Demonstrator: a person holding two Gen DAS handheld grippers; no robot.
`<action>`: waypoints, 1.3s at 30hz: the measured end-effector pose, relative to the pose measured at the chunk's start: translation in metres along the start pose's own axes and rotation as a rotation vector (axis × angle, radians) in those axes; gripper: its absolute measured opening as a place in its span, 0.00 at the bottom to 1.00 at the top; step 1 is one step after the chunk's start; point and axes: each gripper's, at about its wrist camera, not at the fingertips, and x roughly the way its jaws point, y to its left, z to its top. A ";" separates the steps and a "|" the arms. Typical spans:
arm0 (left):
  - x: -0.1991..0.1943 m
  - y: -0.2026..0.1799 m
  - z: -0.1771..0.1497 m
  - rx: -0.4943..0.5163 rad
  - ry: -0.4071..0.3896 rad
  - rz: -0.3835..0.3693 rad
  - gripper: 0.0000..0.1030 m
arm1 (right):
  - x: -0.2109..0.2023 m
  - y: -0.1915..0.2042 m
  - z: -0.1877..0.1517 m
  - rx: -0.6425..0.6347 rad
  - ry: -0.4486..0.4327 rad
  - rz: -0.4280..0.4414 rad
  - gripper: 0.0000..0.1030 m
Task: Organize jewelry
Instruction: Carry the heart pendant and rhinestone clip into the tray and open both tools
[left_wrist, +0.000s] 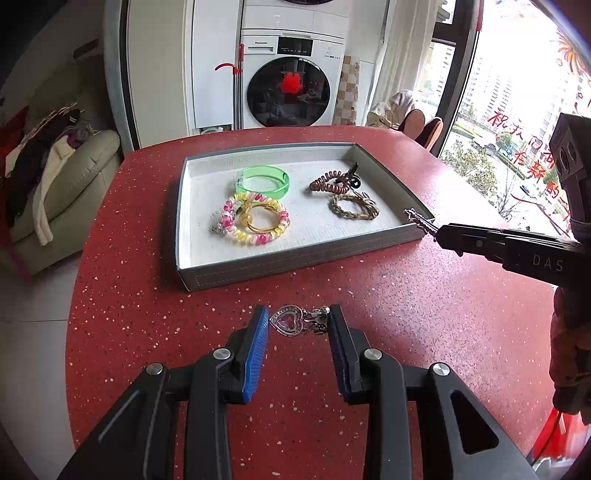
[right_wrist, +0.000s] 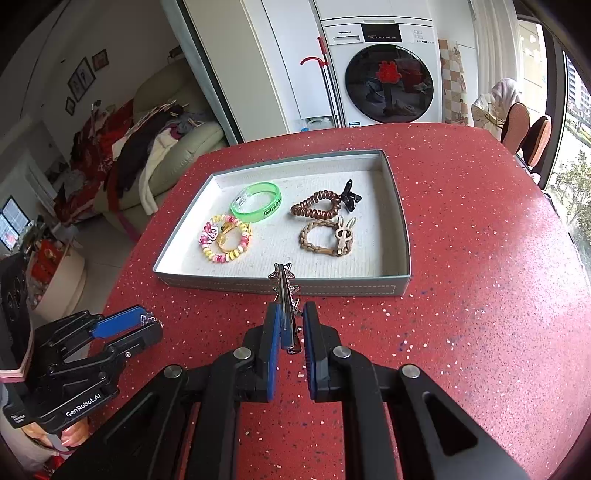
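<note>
I am holding my left gripper (left_wrist: 298, 325) low over the red speckled stone desk (left_wrist: 406, 332), its ribbed blue fingers (left_wrist: 256, 350) parted with a silver heart-shaped openwork charm (left_wrist: 297, 320) spanning the gap between them. The charm's heart end is touching the left pad and its clasp end is reaching the right pad; whether it is pinched or only lying on the desk I cannot tell.

My right gripper (right_wrist: 290, 328) is closing its blue fingers (right_wrist: 272, 354) on a slim blue hair clip with spiky silver star ornaments (right_wrist: 284, 295). The clip is standing on edge, its tip pointing over the near wall of the shallow grey rectangular tray with stitched sides (right_wrist: 332, 290).

Inside the tray, on a white textured lining, I am seeing:
- a translucent green plastic bangle (right_wrist: 256, 206), far left;
- a pink, yellow and white coiled spiral hair tie (right_wrist: 225, 240), with a glossy gold ring (right_wrist: 227, 238) lying inside its loop;
- a brown coiled spiral hair tie (right_wrist: 316, 207), with a small black claw clip (right_wrist: 349, 197) touching its right end;
- a tan braided rope bracelet (right_wrist: 321, 240) carrying a pale rabbit-shaped clasp (right_wrist: 344, 234).
</note>
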 end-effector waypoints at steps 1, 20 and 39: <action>0.001 0.002 0.005 0.001 -0.006 0.004 0.50 | 0.002 0.000 0.004 -0.002 -0.002 -0.001 0.13; 0.064 0.023 0.085 -0.036 -0.029 0.111 0.50 | 0.058 -0.018 0.067 0.047 0.015 -0.030 0.13; 0.120 0.026 0.089 -0.035 0.018 0.219 0.50 | 0.108 -0.030 0.068 0.066 0.062 -0.087 0.13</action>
